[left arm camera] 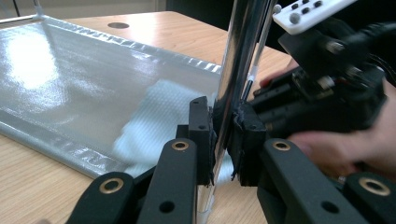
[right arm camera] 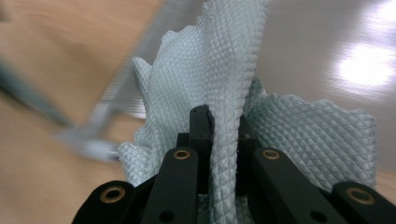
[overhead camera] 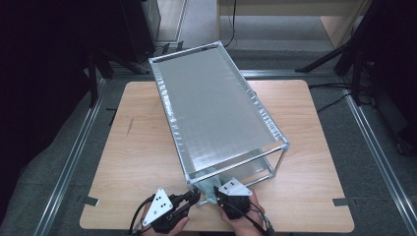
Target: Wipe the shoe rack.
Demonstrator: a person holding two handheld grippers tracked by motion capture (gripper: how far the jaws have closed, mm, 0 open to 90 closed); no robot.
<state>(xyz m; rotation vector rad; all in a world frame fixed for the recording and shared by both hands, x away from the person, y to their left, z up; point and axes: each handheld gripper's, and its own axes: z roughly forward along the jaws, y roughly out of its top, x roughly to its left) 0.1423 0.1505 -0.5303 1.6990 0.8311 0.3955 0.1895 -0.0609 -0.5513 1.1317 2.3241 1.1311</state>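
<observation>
High view: rack point(overhead camera: 216, 108) stands on the table point(overhead camera: 137, 152); left gripper point(overhead camera: 195, 197) at its near corner post, right gripper point(overhead camera: 220, 198) beside it with a pale cloth point(overhead camera: 210, 189).
Left gripper view: jaws clamped on the post point(left arm camera: 238, 70); cloth point(left arm camera: 154, 116) lies on the lower shelf point(left arm camera: 60, 79) behind.
Right gripper view: jaws pinched shut on a cloth point(right arm camera: 219, 93) fold, over the shelf edge.
Risk: a thin fold may slip out while wiping; a hard pull could drag the rack if the left grip slides on smooth metal.
</observation>
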